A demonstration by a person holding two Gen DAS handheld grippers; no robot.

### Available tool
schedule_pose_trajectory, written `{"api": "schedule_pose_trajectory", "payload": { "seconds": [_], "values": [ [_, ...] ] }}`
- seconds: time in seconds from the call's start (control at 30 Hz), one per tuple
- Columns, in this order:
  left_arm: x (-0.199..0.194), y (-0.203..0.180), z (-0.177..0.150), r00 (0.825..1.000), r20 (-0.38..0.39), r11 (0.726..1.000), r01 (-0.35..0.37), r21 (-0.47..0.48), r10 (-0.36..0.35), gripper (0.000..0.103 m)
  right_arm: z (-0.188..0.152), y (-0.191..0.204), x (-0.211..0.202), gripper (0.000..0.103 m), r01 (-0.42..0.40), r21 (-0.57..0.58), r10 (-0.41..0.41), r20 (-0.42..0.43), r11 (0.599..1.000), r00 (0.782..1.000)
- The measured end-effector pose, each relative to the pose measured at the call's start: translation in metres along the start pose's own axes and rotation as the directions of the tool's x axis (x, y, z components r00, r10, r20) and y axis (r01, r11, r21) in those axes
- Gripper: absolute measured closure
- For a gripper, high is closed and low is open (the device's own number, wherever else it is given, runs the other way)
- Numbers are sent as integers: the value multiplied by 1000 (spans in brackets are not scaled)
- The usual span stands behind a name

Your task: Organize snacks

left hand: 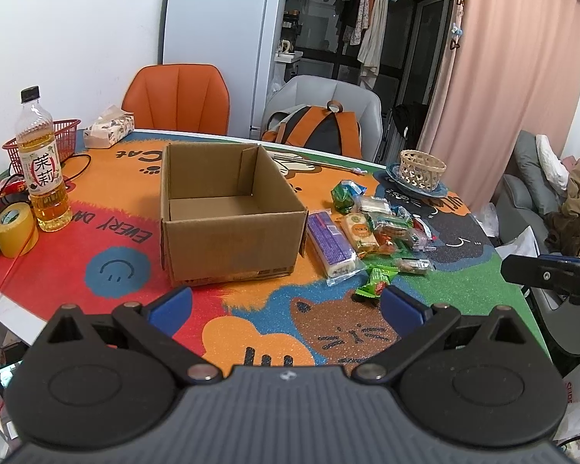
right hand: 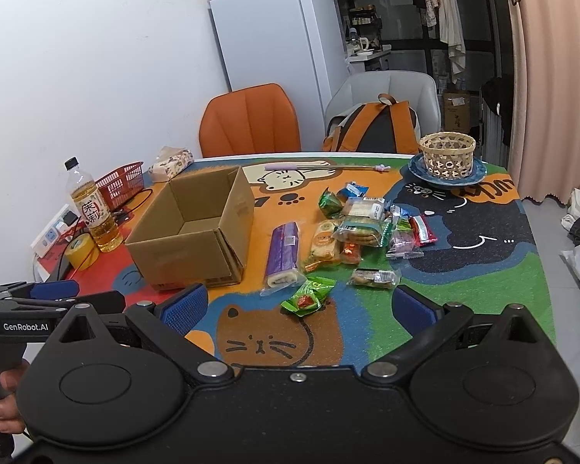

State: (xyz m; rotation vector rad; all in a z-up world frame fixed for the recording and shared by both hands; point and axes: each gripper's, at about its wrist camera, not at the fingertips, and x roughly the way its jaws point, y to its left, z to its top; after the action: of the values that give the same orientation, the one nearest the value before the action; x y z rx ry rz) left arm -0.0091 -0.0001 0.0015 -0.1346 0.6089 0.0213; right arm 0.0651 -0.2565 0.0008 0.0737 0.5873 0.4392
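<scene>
An open, empty cardboard box (left hand: 228, 212) (right hand: 197, 232) stands on the colourful cat-print table mat (left hand: 259, 332) (right hand: 483, 270). To its right lies a pile of wrapped snacks (left hand: 382, 228) (right hand: 367, 224), with a long purple roll cake packet (left hand: 330, 241) (right hand: 284, 253) nearest the box. Closest to me is a small green packet (left hand: 377, 280) (right hand: 309, 295). My left gripper (left hand: 286, 307) hovers open in front of the box, holding nothing. Just short of the green packet, my right gripper (right hand: 299, 305) is open and empty too.
At the left stand a tea bottle (left hand: 42, 170) (right hand: 96, 212), a yellow tape roll (left hand: 15, 230), a red basket (left hand: 63, 139), a tissue pack (left hand: 110, 127) and cables. A woven basket on a blue plate (left hand: 421, 172) (right hand: 448, 160) sits far right. Chairs and a backpack (left hand: 321, 127) line the far edge.
</scene>
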Motion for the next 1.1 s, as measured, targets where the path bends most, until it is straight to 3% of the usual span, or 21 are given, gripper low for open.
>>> {"api": "schedule_pose_trajectory", "payload": {
  "seconds": [0.43, 0.57, 1.1],
  "values": [
    [17, -5, -4, 999, -41, 1000, 4, 19, -4, 0, -6, -8, 11, 0, 5, 14, -5, -8, 1000, 1000],
    [30, -13, -5, 999, -48, 997, -8, 79, 12, 0, -8, -15, 19, 0, 16, 28, -16, -12, 999, 1000],
    [84, -27, -8, 995, -87, 998, 43, 34, -40, 0, -25, -53, 58, 0, 7, 90, -3, -49, 996, 999]
  ]
}}
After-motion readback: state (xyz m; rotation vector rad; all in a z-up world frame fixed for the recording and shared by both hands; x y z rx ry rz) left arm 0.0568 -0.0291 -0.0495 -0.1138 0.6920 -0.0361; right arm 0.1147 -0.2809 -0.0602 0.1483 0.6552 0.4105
